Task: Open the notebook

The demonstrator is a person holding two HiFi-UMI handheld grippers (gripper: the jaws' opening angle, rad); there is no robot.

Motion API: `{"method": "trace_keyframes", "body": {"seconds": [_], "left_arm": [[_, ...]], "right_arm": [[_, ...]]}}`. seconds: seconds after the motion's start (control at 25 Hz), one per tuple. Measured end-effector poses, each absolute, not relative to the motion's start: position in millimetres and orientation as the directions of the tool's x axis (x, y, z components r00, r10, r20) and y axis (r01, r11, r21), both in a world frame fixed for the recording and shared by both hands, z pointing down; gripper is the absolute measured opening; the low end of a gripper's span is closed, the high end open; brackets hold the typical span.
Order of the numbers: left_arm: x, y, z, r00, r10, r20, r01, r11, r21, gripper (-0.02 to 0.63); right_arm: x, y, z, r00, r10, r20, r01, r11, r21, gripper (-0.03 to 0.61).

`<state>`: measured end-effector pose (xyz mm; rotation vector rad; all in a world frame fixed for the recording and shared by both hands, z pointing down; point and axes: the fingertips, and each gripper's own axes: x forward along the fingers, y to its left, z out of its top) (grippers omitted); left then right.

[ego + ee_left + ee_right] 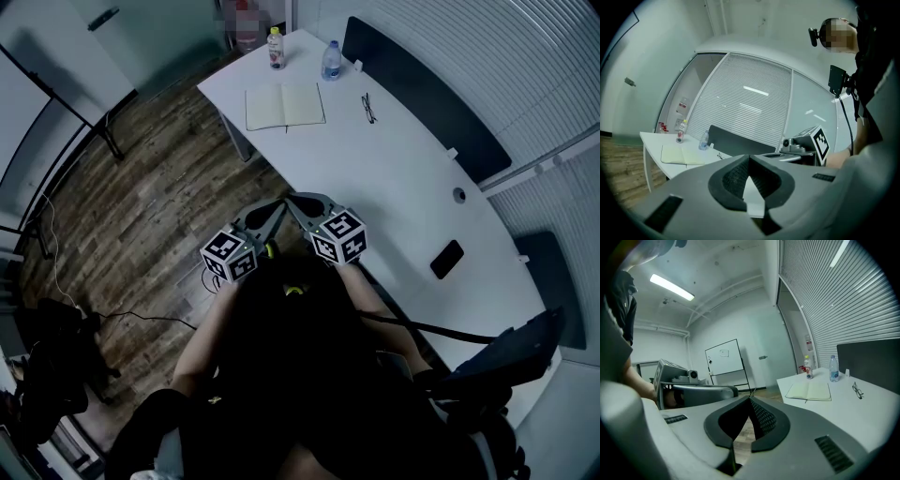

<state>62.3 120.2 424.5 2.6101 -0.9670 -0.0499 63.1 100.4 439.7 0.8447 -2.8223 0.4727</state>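
The notebook [285,106] lies open, pages up, at the far end of a white table [403,187], just beside a water bottle [331,60] and well apart from both grippers. The left gripper [279,208] and right gripper [294,201] hover tip to tip by the table's near edge, each with jaws pressed together and nothing between them.

The left tool [278,206] and the right tool [294,200] were held side by side before the person's chest, angled inward so their tips nearly met. Both had jaws closed together, gripping nothing.
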Motion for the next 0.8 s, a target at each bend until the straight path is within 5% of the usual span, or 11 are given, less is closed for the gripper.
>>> {"method": "trace_keyframes", "body": {"seconds": [0.8], "left_arm": [[40, 118, 413, 0.775, -0.629, 0.064, -0.605, -0.708, 0.363, 0.003]], "right_arm": [[42, 98, 428, -0.806, -0.516, 0.289, -0.578, 0.791, -0.2, -0.017]]}}
